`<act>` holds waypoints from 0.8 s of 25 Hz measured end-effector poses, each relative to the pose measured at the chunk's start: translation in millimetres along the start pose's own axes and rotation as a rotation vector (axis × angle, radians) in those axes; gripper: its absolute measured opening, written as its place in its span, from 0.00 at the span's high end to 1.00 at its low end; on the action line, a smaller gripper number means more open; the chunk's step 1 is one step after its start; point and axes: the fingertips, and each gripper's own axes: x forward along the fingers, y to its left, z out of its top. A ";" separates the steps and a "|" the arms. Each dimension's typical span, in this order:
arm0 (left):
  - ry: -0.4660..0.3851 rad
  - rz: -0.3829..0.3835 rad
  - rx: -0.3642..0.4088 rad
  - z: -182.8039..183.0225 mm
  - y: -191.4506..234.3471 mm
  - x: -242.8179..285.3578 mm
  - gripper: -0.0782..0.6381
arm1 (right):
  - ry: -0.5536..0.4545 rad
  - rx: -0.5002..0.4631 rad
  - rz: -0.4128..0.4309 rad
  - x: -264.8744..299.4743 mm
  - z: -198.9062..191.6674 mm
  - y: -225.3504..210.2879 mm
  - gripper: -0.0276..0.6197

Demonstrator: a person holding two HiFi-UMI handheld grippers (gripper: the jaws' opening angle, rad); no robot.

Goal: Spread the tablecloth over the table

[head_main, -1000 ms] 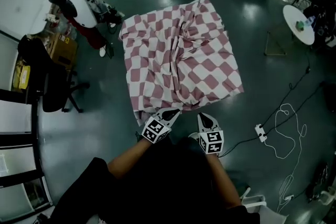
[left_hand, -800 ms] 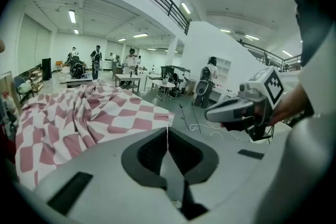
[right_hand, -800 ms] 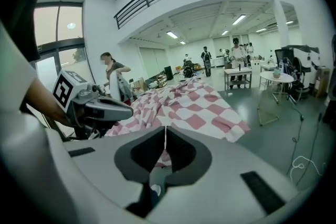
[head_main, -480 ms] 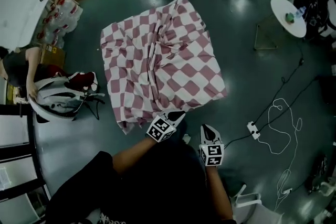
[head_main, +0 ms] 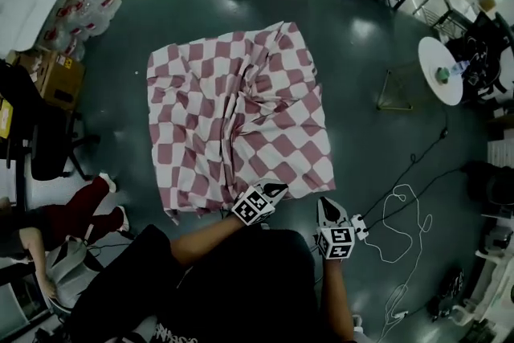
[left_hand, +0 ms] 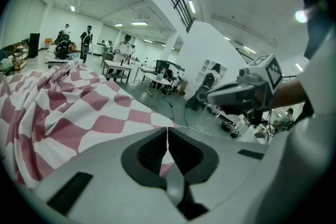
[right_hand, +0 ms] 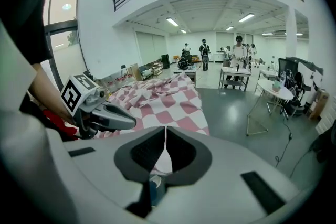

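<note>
- My right tongs (head_main: 324, 206) are shut tight with nothing seen between them, over the dark floor (head_main: 377, 149) just off the cloth's near right corner
- My left tongs (head_main: 275, 189) are shut too, tip at the near edge of the red-and-white checked tablecloth (head_main: 233, 116)
- The tablecloth lies spread but rumpled, with creases bunched at its middle
- Far right stands a round white table (head_main: 440, 70)

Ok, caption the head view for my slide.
Rumpled red-and-white checked tablecloth seen from above, left gripper and right gripper shut by its near edge.
</note>
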 end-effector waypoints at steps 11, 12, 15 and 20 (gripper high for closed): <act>0.068 0.123 -0.120 -4.0 60.8 38.0 0.87 | 0.145 -0.162 0.074 99.4 22.2 -35.2 0.92; 0.078 0.149 -0.125 -4.8 66.7 43.6 0.87 | 0.153 -0.198 0.100 111.8 22.4 -35.9 0.92; 0.143 0.239 -0.153 -14.3 78.6 59.4 0.87 | 0.200 -0.322 0.209 140.8 11.2 -32.0 0.92; 0.231 0.416 -0.242 -33.2 99.7 67.9 0.87 | 0.316 -0.424 0.361 180.1 -18.0 -34.2 0.92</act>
